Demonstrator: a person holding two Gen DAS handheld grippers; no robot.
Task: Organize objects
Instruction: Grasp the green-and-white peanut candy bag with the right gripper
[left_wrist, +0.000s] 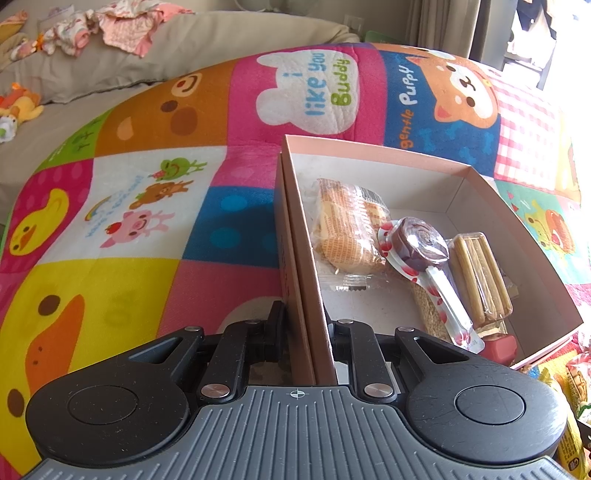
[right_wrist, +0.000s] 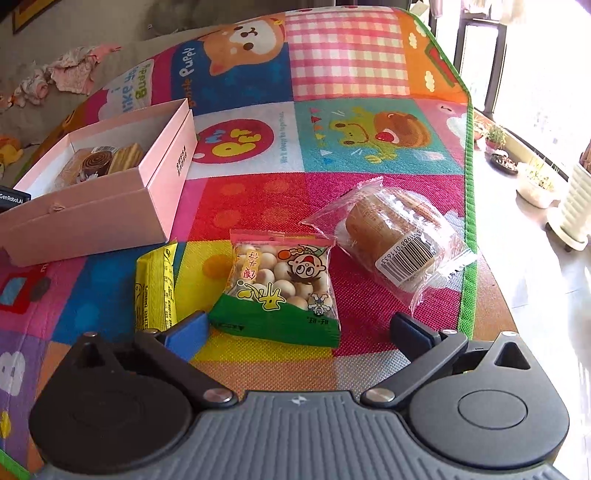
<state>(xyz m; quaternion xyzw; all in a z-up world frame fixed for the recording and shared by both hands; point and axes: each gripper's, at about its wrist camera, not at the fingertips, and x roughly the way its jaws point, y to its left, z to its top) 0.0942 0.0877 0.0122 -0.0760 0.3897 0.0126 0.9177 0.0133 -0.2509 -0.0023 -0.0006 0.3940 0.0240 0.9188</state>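
Observation:
A pink cardboard box (left_wrist: 373, 157) lies open on a colourful play mat. My left gripper (left_wrist: 306, 332) is shut on its near left wall, one finger outside and one inside. Inside the box lie a wrapped cake (left_wrist: 345, 225), a chocolate lollipop (left_wrist: 421, 242), a pack of wafer sticks (left_wrist: 480, 275) and a small red thing (left_wrist: 500, 349). In the right wrist view the box (right_wrist: 168, 173) sits at the left. My right gripper (right_wrist: 299, 330) stands wide open just short of a bag of small round biscuits (right_wrist: 282, 286). A yellow snack bar (right_wrist: 155, 288) lies left of it, a wrapped cake (right_wrist: 397, 242) to the right.
The play mat (right_wrist: 354, 74) ends at a green border (right_wrist: 467, 236) on the right, with floor and potted plants (right_wrist: 533, 184) beyond. A beige sofa with clothes (left_wrist: 110, 29) and soft toys (left_wrist: 22, 105) lies behind the mat. More snack packets (left_wrist: 572, 384) show at the box's right.

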